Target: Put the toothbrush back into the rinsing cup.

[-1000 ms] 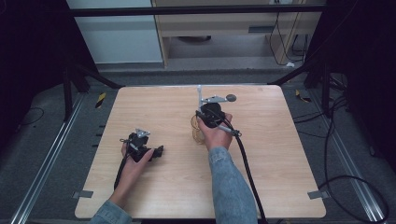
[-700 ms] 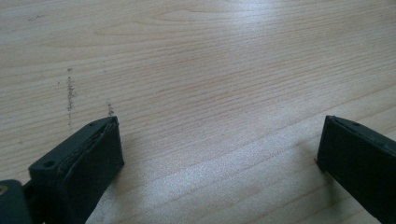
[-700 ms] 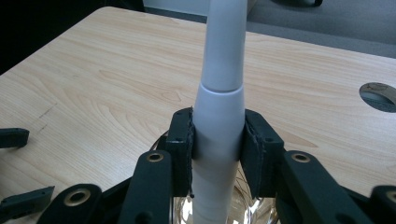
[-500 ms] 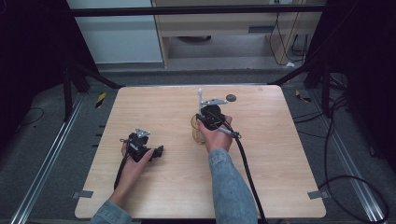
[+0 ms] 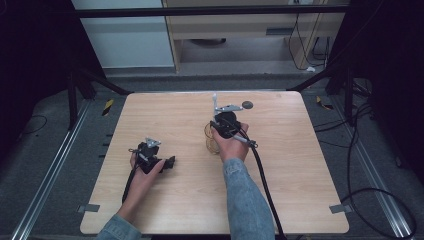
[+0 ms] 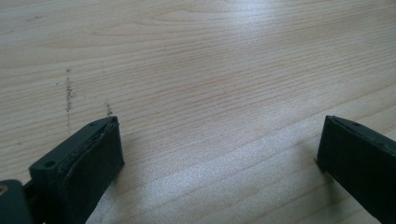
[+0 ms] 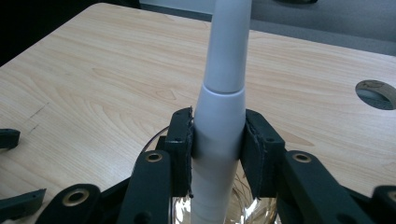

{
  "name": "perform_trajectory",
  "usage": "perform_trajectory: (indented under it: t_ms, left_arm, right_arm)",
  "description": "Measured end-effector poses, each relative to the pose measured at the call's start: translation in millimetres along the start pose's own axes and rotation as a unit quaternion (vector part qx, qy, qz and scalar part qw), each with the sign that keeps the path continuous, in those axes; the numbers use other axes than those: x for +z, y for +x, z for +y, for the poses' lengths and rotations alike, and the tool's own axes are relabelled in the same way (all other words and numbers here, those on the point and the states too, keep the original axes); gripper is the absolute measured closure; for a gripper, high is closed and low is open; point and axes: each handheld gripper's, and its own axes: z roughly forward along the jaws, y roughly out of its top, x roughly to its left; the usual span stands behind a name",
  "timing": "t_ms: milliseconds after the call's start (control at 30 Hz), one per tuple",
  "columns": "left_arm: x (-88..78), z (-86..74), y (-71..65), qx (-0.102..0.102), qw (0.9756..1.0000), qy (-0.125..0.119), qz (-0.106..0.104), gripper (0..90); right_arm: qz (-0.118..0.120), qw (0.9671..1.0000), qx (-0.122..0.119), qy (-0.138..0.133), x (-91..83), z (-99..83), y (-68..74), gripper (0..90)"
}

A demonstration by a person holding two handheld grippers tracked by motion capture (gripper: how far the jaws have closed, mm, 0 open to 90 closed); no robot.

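The left claw (image 5: 170, 162) lay idle on the surface (image 5: 300, 165), its jaws apart on nothing; the right claw (image 7: 218, 154) was clamped on a white whisk handle (image 7: 219, 135), wires down in a glass cup (image 5: 212, 139) beneath it. Smooth, stiff plastic, probably slippery; the glass looked fragile

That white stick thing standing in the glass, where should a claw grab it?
Grab the white stick on its thick lower part, above the glass, squeezing from both sides. It stands upright and round there, and the right claw already holds it that way.
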Motion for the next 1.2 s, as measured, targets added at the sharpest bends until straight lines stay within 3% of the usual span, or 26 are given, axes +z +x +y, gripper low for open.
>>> perform_trajectory:
  t_ms: [1200]
  left_arm:
    - [0.0,0.0,0.0,0.000,1.0000,0.000,0.000,0.0]
  right_arm:
    - [-0.009,0.9999,0.009,0.009,8.1,6.8,-4.4,65.6]
